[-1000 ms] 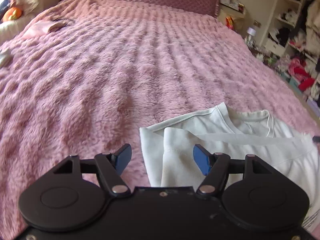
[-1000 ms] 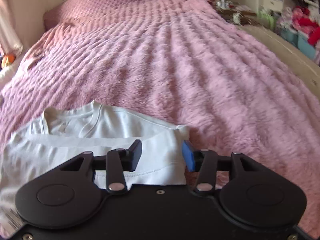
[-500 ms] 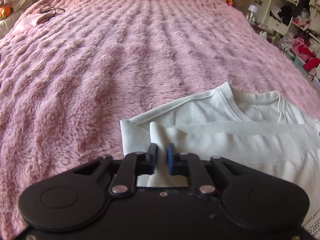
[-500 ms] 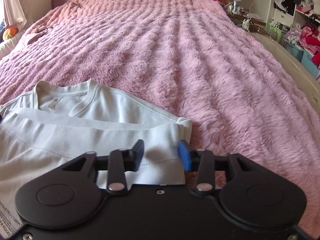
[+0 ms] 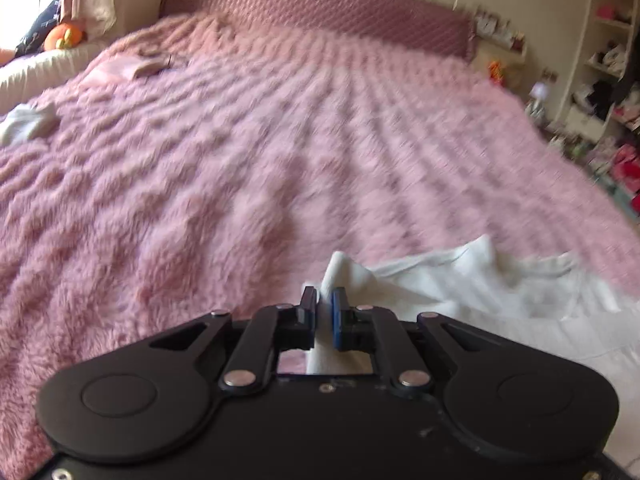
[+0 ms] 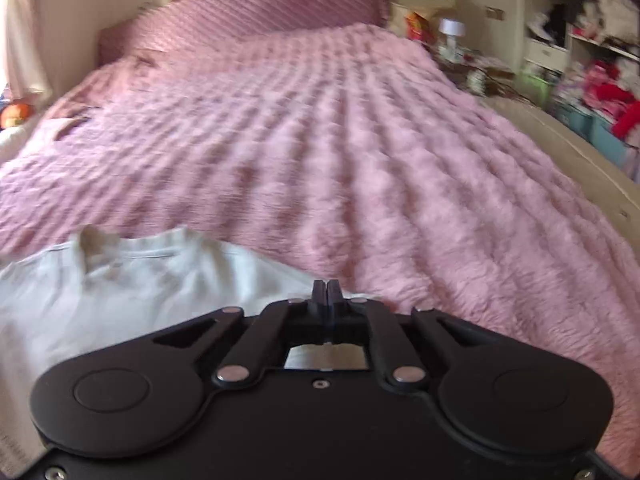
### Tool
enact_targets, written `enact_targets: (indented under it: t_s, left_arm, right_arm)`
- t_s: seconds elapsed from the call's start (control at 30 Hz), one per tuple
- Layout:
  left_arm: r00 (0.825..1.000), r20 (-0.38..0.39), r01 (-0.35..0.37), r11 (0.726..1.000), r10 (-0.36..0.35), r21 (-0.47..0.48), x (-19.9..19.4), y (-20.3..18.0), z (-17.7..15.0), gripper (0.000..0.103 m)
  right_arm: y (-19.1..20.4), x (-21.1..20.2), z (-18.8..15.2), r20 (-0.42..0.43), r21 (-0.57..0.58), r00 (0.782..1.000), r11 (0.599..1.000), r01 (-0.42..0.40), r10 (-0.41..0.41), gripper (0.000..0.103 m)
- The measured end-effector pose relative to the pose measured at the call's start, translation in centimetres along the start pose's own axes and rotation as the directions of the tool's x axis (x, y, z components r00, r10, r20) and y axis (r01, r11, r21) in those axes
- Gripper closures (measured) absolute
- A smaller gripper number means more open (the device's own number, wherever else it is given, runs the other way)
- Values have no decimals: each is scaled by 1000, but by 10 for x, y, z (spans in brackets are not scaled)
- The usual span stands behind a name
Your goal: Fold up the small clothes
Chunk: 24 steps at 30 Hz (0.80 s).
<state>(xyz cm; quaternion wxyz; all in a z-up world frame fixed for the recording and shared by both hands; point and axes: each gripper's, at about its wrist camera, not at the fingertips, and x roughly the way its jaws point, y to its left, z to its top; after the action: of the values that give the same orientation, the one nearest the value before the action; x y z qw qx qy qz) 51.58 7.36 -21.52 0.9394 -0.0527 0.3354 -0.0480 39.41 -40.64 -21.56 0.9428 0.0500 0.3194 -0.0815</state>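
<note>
A small white shirt (image 5: 480, 284) lies at the near edge of a pink fluffy bedspread (image 5: 280, 152). My left gripper (image 5: 324, 300) is shut on the shirt's left edge, and a peak of white cloth sticks up between its fingers. In the right wrist view the shirt (image 6: 120, 292) spreads to the left with its neckline up. My right gripper (image 6: 326, 292) is shut on the shirt's right edge; the pinched cloth shows only below the fingers. Both views are blurred by motion.
A small white garment (image 5: 28, 122) and a pink item (image 5: 132, 68) lie at the far left of the bed. The headboard (image 5: 320, 12) is at the back. Cluttered shelves (image 5: 608, 60) and a bedside lamp (image 6: 450, 36) stand to the right.
Both grippers went from open to shut on the shirt's two side edges. Both have since risen and lifted the edges; the cloth now bunches upward.
</note>
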Motion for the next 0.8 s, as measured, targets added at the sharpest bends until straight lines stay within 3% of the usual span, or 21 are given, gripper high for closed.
enact_targets:
  t_s: [0.1, 0.23, 0.4, 0.53, 0.6, 0.73, 0.8]
  left_arm:
    - [997, -70, -12, 1000, 14, 19, 26, -2, -9, 97]
    - [998, -54, -9, 997, 13, 72, 31, -6, -16, 95]
    - [999, -50, 18, 1000, -18, 7, 27, 4, -17, 92]
    - [998, -50, 23, 1000, -23, -6, 22, 3, -16, 92]
    - [998, -54, 23, 1000, -23, 5, 20, 0, -16, 92]
    - [998, -62, 18, 1000, -17, 13, 23, -1, -16, 91]
    - [998, -62, 17, 1000, -16, 14, 23, -2, -15, 91]
  right_arm:
    - [-12, 25, -3, -81, 96, 997, 995, 7, 1, 103]
    - [-16, 16, -11, -64, 145, 991, 984, -105, 115, 99]
    - [-6, 4, -11, -44, 6, 992, 993, -117, 117, 74]
    - [-8, -4, -5, 34, 68, 987, 985, -156, 154, 63]
    - [-5, 0, -5, 11, 67, 979, 977, -202, 202, 62]
    - [18, 12, -14, -23, -92, 998, 994, -64, 62, 62]
    - [17, 20, -16, -52, -74, 996, 994, -78, 75, 63]
